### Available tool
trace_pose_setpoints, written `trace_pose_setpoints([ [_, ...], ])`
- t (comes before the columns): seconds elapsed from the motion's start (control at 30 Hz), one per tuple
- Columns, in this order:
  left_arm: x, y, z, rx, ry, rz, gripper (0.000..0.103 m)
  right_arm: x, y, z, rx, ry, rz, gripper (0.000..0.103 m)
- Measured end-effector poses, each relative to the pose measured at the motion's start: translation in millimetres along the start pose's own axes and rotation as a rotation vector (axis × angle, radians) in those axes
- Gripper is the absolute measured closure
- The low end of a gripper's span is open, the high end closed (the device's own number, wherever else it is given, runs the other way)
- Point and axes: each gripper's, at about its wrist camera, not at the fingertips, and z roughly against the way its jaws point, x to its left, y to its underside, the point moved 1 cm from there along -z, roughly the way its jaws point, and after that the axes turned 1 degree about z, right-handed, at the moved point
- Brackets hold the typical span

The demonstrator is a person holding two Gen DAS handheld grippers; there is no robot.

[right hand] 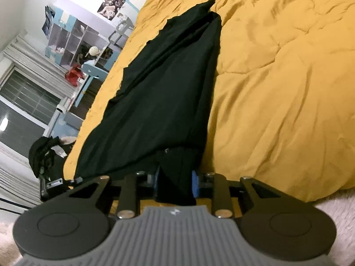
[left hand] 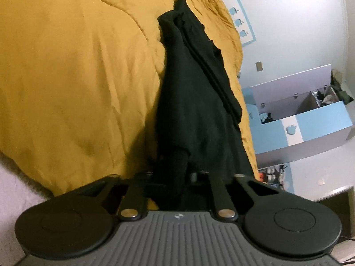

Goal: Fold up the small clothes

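Both grippers, left (left hand: 172,175) and right (right hand: 175,177), are clamped on near corners of the black garment (right hand: 159,93) trailing across the yellow duvet (right hand: 277,88); it looks light, limp and droopy, so hems or corners are probably the best holds.

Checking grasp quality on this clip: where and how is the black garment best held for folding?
By its near edge, one corner per tool, approached from the bed's near side. The black garment already hangs bunched between the left tool and right tool, its far end trailing on the yellow duvet.
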Motion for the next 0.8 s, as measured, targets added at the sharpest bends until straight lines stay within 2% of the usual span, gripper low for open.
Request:
trace_pose_setpoints([
  [0.13, -10.3, 0.0, 6.0, -0.023, 0.005, 0.000, 0.097, 2.2, -2.1, 4.5, -0.010, -0.015, -0.005, 0.082],
  [0.23, -19.4, -5.9, 12.1, -0.045, 0.027, -0.008, 0.098, 8.7, -5.0, 10.5, -0.034, -0.004, 0.007, 0.087],
  [0.4, -42.1, -24.2, 11.8, -0.085, 0.107, -0.015, 0.098, 16.1, -23.1, 25.2, -0.149, -0.165, -0.078, 0.093],
  [0.47, -52.4, -38.7, 6.9, -0.105, 0.163, -0.017, 0.098, 20.2, -36.4, 26.0, -0.187, -0.202, -0.093, 0.093],
  [0.57, -70.2, -71.1, -10.4, -0.122, 0.191, -0.032, 0.098, 25.2, -60.9, 18.0, -0.222, -0.233, -0.101, 0.093],
  [0.73, -91.5, -135.9, -41.7, -0.144, 0.227, -0.069, 0.098, 30.2, -129.2, -9.8, -0.276, -0.229, -0.108, 0.094],
  [0.8, -99.5, -172.6, -57.8, -0.167, 0.233, -0.087, 0.098, 28.3, -161.7, -22.9, -0.302, -0.216, -0.114, 0.094],
])
